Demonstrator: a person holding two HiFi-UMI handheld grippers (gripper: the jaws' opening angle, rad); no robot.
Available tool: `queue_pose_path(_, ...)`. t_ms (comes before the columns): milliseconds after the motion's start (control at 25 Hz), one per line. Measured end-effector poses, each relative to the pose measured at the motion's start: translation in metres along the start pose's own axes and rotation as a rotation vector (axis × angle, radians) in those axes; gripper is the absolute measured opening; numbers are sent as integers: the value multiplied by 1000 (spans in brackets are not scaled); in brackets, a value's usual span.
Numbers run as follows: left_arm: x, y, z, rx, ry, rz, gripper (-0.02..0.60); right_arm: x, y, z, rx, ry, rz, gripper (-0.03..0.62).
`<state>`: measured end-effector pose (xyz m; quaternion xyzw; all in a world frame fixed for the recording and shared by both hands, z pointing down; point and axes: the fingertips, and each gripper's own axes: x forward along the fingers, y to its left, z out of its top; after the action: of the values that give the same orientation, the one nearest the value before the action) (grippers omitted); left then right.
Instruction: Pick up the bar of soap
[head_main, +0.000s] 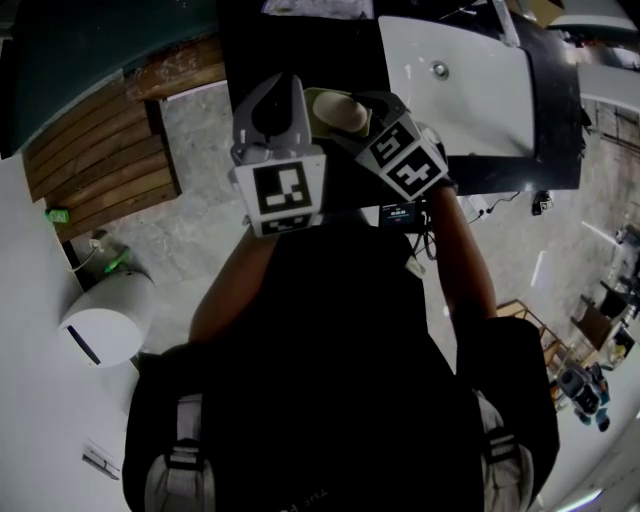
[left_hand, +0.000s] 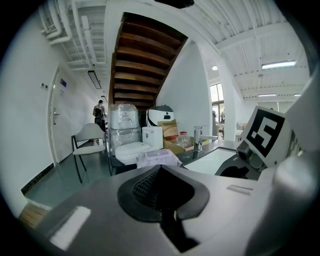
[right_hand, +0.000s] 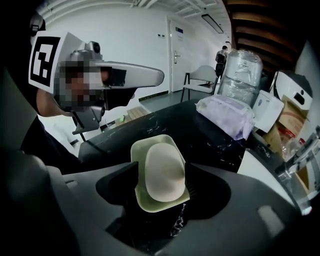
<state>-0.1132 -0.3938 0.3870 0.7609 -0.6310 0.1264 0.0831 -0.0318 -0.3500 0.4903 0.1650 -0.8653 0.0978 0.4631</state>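
A pale oval bar of soap (right_hand: 164, 172) lies in a light green dish (right_hand: 150, 202) on the black marbled counter (right_hand: 200, 145). My right gripper (right_hand: 160, 175) points steeply down over it, open, with one dark pad on each side of the dish and the soap between them; I cannot tell whether the pads touch the dish rim. In the head view the soap (head_main: 348, 112) shows just beyond the right gripper (head_main: 372, 118). To its left the left gripper (head_main: 268, 95) is held nearly level. Its jaws (left_hand: 161, 200) meet, with nothing between them.
A white sink basin (head_main: 455, 85) with a chrome faucet (right_hand: 301, 155) is set in the counter to the right. A wrapped plastic bundle (right_hand: 225, 116) lies farther back. Wooden slats (head_main: 100, 165) and a white round bin (head_main: 100, 328) stand at the left.
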Motion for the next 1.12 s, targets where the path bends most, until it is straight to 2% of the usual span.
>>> queue_pose_path(320, 5, 11, -4, -9, 5, 3, -2, 13, -3, -7, -7, 115, 27, 273)
queue_pose_path(720, 9, 17, -7, -25, 7, 6, -2, 20, 5, -15, 23, 400, 90, 270)
queue_pose_path(840, 12, 14, -7, -31, 4, -4, -2, 22, 10, -11, 83, 394, 138, 270)
queue_pose_path(1000, 10, 12, -5, -27, -1, -8, -2, 20, 16, -11, 88, 383, 166, 270)
queue_pose_path(1120, 9, 13, -1, -22, -5, -7, -2, 16, 14, -12, 100, 314, 155, 270)
